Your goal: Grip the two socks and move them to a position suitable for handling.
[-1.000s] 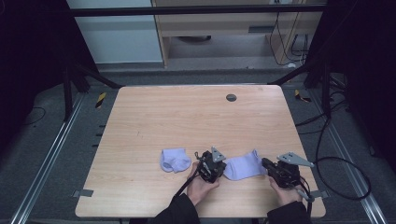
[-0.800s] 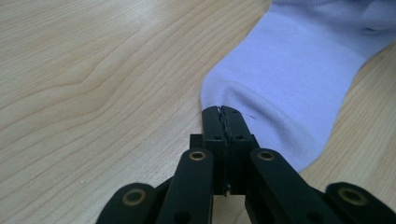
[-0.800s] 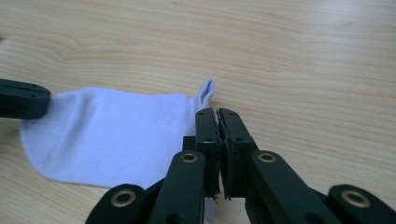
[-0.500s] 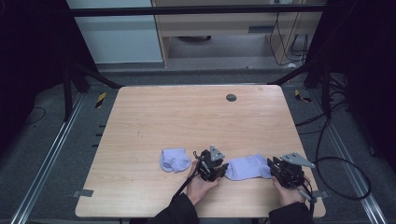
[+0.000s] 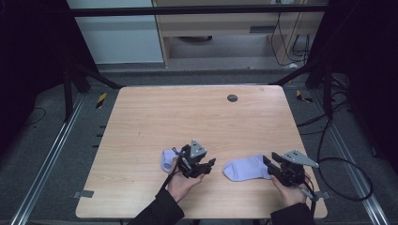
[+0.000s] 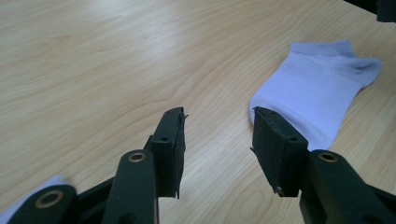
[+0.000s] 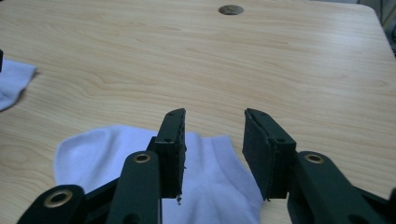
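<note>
A pale lilac sock (image 5: 246, 168) lies flat on the wooden table (image 5: 187, 117) between my two grippers. My left gripper (image 5: 210, 165) is open, a short way left of the sock's toe. Its jaws have just been opening and nothing is between them. The left gripper view has the left gripper (image 6: 217, 114) over bare wood, with the sock (image 6: 317, 93) ahead to the right. My right gripper (image 5: 268, 164) is open at the sock's other end. Its jaws have also just been opening. In the right gripper view the right gripper (image 7: 215, 114) stands over the sock (image 7: 93, 154) without pressing it.
A second lilac sock (image 5: 166, 159) lies bunched behind the left gripper, and its edge shows as the second sock (image 7: 11, 81) in the right gripper view. A dark round grommet (image 5: 232, 98) sits near the table's far edge. Cables trail off the right side.
Both grippers let go of the sock they held stretched between them, and it now lies flat. The left gripper has drawn back to the left and risen slightly. The right hand stayed put.
</note>
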### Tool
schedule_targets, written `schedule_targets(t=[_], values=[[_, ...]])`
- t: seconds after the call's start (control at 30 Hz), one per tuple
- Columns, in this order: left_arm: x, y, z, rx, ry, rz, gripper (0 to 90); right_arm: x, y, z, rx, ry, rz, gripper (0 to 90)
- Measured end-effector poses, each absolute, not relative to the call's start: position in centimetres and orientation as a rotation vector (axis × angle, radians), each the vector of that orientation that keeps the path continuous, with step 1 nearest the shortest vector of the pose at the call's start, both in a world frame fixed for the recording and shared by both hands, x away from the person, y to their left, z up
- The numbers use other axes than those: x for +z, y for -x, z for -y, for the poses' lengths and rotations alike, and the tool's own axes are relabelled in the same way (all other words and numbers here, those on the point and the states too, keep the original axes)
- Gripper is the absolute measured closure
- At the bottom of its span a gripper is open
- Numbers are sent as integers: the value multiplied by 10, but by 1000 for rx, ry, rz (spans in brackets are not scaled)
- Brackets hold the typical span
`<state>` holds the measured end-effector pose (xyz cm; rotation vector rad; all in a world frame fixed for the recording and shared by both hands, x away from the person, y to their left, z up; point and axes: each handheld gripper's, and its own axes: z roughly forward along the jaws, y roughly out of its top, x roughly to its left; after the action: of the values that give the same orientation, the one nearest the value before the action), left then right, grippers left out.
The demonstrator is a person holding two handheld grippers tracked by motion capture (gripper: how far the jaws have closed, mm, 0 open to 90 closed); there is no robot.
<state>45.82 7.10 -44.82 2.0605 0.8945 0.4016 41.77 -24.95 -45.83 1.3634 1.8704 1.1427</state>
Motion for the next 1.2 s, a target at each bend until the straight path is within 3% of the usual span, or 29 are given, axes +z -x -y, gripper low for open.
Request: schedule_targets(t=[0.57, 0.97, 1.2], values=[[-435, -447, -175, 525, -1978, -1047, 443, -438, -430, 212, 1236, -1257, -1958, 487], [-451, -438, -230, 560, -1921, -1189, 472, -433, -448, 166, 1248, -1150, -2083, 464], [-464, -443, -235, 555, -1954, -1229, 512, -431, -458, 129, 1283, -1065, -2146, 514]])
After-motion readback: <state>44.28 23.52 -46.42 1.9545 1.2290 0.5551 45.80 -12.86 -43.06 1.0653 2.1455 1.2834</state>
